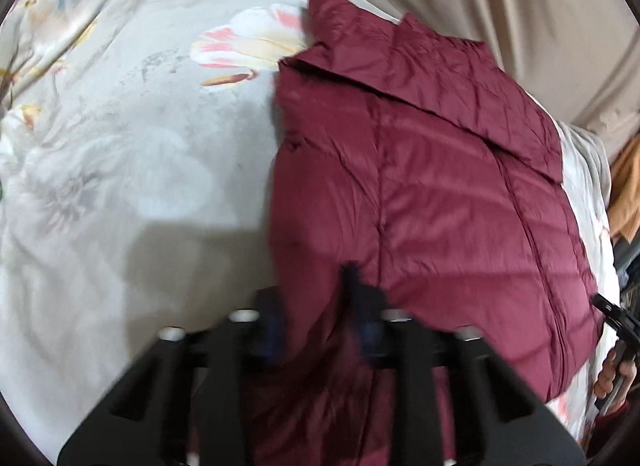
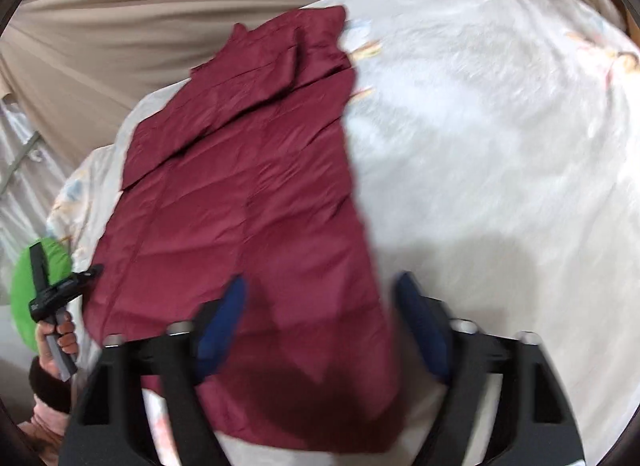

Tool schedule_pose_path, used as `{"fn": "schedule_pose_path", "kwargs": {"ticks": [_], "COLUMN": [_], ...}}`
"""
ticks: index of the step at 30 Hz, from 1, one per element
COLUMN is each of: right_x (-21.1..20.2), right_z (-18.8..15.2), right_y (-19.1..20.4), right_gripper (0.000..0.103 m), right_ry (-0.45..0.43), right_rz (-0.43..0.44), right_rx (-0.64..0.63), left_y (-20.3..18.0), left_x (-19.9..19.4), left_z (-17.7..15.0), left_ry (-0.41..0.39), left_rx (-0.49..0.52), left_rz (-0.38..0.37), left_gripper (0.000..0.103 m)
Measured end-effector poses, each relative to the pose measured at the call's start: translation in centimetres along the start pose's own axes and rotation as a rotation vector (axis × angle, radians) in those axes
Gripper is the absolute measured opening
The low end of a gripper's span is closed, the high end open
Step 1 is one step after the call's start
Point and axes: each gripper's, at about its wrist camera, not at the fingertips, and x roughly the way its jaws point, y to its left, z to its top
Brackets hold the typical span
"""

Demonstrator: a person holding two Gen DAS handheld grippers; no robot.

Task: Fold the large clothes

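The left tool point(image 1: 316, 330) points steeply down, its jaws nearly closed. The right tool point(image 2: 320, 322) also points down, jaws partly apart, a hand point(image 2: 56, 342) gripping a handle.

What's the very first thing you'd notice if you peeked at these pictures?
The big dark red puffy jacket jumps out first, spread flat over a pale bedcover printed with flowers. Close to the camera, the right gripper has blue fingers standing apart over the jacket's near edge. At the far left of that view, a hand holds the left gripper in front of something bright green.
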Motion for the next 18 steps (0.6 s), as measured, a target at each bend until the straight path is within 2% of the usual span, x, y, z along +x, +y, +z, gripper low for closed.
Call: {"fn": "schedule_pose_path", "kwargs": {"ticks": [1,2,6,9,12,13,15,17,18], "right_x": [-0.1,-0.4,-5.3,-8.1,-7.8,-7.5,-8.1,-9.4,-10.2], "right_z": [0.0,-0.2,-2.6,-6.3,-10.7,-11.5,-11.3,-9.3,-7.8], "right_y": [0.2,1.0,1.5,1.4,1.0,1.0,0.9,0.8,0.8], "right_gripper": [0.021,0.012,0.009,0.009,0.013,0.021,0.025,0.034,0.039], "right_ry": [0.0,-0.007,-0.035,0.017,0.138,0.154,0.146,0.091,0.05], "right_rz": [-0.009,-0.004,0.017,0.024,0.033,0.026,-0.004,-0.076,-0.095], "right_rx": [-0.008,-0.006,-0.02,-0.034,-0.049,-0.059,-0.067,-0.069,-0.073], "left_y": [-0.2,-0.4,-1.5,-0.6,1.5,2.1,3.0,3.3,2.9], "left_x": [-0.6,-1.1,-5.2,-7.2,-8.3,-8.8,-10.0,-11.7,-13.1], "left_z": [-0.2,-0.3,-3.0,-6.2,-8.8,-9.0,-8.5,-6.8,-5.3], "left_ry": [0.001,0.001,0.006,0.071,0.108,0.095,0.054,-0.013,-0.072], "left_rx": [0.006,0.01,0.102,0.103,0.025,-0.011,-0.069,-0.084,-0.066], "left_rz": [-0.011,-0.016,-0.011,-0.039,-0.057,-0.063,-0.079,-0.047,-0.016], "left_gripper": [0.006,0.006,0.005,0.005,0.008,0.01,0.013,0.013,0.015]}}
